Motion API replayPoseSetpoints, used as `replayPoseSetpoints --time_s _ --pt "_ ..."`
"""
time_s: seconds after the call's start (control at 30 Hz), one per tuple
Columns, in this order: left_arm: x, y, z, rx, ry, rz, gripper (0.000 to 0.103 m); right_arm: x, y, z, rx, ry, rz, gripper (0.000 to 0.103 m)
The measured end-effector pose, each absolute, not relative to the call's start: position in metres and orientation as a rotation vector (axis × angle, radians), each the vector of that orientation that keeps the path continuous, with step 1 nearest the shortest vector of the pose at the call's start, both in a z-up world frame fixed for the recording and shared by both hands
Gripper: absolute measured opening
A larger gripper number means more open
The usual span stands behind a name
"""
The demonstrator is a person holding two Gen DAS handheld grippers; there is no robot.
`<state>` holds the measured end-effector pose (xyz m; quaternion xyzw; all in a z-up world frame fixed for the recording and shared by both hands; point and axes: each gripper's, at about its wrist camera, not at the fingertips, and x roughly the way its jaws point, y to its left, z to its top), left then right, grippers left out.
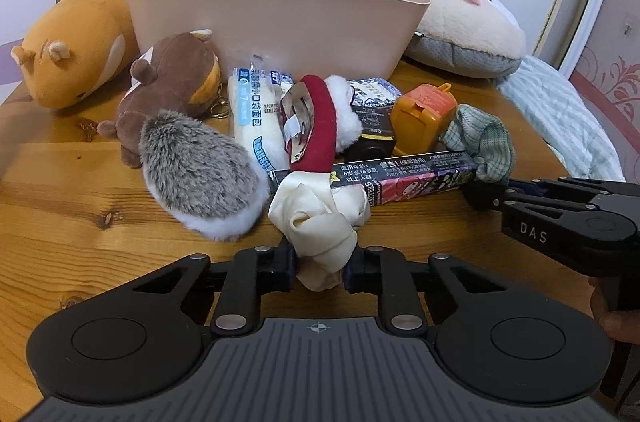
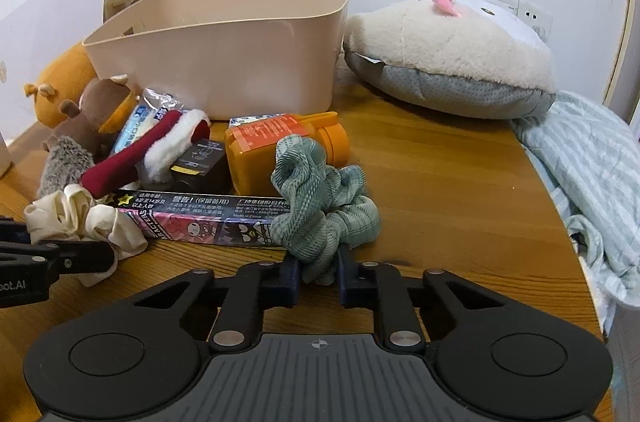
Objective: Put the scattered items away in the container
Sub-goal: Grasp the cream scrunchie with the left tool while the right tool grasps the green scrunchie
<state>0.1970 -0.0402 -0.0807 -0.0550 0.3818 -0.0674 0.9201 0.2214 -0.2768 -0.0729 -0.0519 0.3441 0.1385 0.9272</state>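
Looking along the left gripper, the left wrist view shows its jaws closed tight on a cream satin scrunchie, the fabric pinched between the pads and bulging above them. Just beyond lies a long printed cartoon box set crosswise, with a grey hedgehog plush to its left and a red-and-white plush strip draped over it. Behind the heap stands the beige plastic bin, open-topped, its near wall facing the camera. A brown squirrel plush and an orange hamster plush crowd the bin's left side. Bare wooden table lies open at the lower left. The right gripper reaches in from the right edge.

From the right wrist view, the right gripper has its jaws closed on a green corduroy scrunchie, which touches the cartoon box's right end and sits in front of an orange plastic case. The bin stands behind the clutter at upper left. A fluffy slipper rests to the bin's right, and a striped cloth hangs over the table's rounded right edge. Open tabletop stretches between scrunchie and cloth.
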Motion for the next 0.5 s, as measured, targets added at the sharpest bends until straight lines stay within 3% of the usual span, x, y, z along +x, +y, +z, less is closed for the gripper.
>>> replayPoseSetpoints --time_s 0.5 --pt "0.178 -0.030 -0.058 -0.129 0.755 -0.142 0.016 0.197 -0.274 -0.041 -0.101 0.647 0.291 0.013"
